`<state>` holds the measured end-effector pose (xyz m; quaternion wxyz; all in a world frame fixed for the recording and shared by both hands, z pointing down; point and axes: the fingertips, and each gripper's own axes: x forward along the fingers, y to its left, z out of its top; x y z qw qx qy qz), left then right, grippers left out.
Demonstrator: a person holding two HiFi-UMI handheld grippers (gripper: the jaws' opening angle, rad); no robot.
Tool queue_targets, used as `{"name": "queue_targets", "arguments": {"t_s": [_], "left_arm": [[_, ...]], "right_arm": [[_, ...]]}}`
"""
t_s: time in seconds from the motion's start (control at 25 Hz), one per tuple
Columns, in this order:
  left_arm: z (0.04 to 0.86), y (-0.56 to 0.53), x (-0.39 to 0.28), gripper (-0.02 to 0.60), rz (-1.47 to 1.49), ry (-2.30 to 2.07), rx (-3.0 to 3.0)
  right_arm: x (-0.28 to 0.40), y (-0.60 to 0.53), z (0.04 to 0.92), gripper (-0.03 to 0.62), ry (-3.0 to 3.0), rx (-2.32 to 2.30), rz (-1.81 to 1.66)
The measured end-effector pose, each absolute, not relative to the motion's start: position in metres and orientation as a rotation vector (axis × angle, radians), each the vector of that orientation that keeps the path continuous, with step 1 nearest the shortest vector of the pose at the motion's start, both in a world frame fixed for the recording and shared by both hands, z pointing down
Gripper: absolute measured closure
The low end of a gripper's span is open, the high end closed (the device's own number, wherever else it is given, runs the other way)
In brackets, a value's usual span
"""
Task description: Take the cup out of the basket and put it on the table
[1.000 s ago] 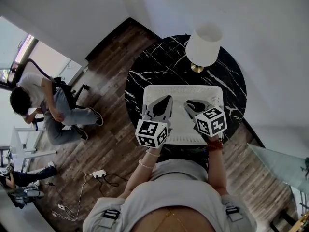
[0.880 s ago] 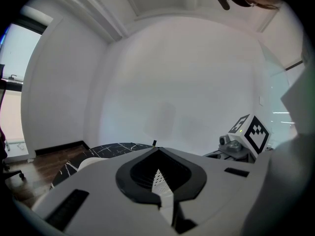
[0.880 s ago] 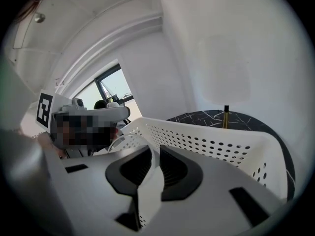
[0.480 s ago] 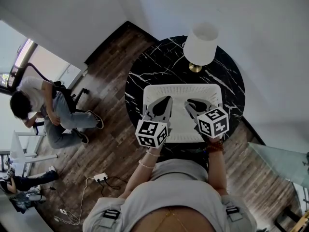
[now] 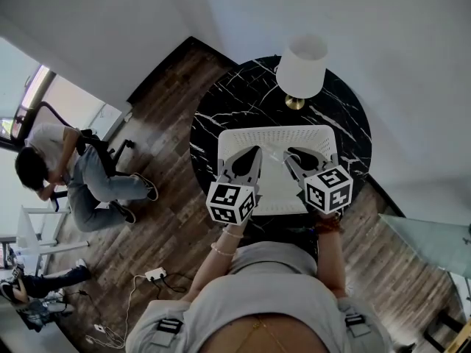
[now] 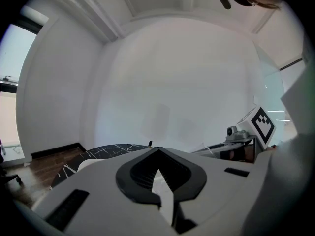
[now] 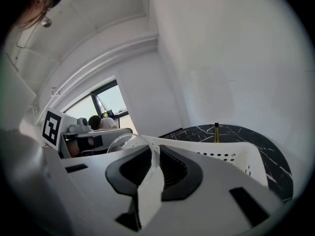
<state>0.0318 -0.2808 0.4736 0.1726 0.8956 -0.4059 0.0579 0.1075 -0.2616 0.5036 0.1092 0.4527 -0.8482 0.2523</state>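
Observation:
A white perforated basket [image 5: 276, 131] stands on the round black marble table [image 5: 228, 109]. Both grippers hover over it. In the right gripper view, my right gripper [image 7: 152, 150] is shut on the rim of a clear glass cup [image 7: 120, 142], with the glass wall pinched between the two dark pads; the basket wall [image 7: 236, 156] lies beyond. In the head view the right gripper [image 5: 296, 154] is over the basket's right half, and the cup is barely visible there. My left gripper [image 5: 252, 153] hangs over the left half, jaws together and holding nothing [image 6: 157, 151].
A white-shaded lamp [image 5: 302, 65] with a brass base stands at the table's far side, behind the basket. A person sits on a chair [image 5: 73, 168] on the wooden floor to the left. Cables and a power strip [image 5: 154, 274] lie on the floor.
The right gripper has shifted slightly right and toward the camera with the cup. The left gripper has stayed in place. The seated person has shifted a little.

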Motion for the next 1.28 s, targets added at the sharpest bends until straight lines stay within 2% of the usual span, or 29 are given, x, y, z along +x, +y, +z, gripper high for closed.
{"name": "queue_targets", "arguments": {"t_s": [1.28], "left_arm": [[0.458,-0.27,0.025,0.575,0.14,-1.122,2.6]], "right_arm": [[0.112,-0.24,0.458,0.537,-2.546,1.518,0.641]]}}
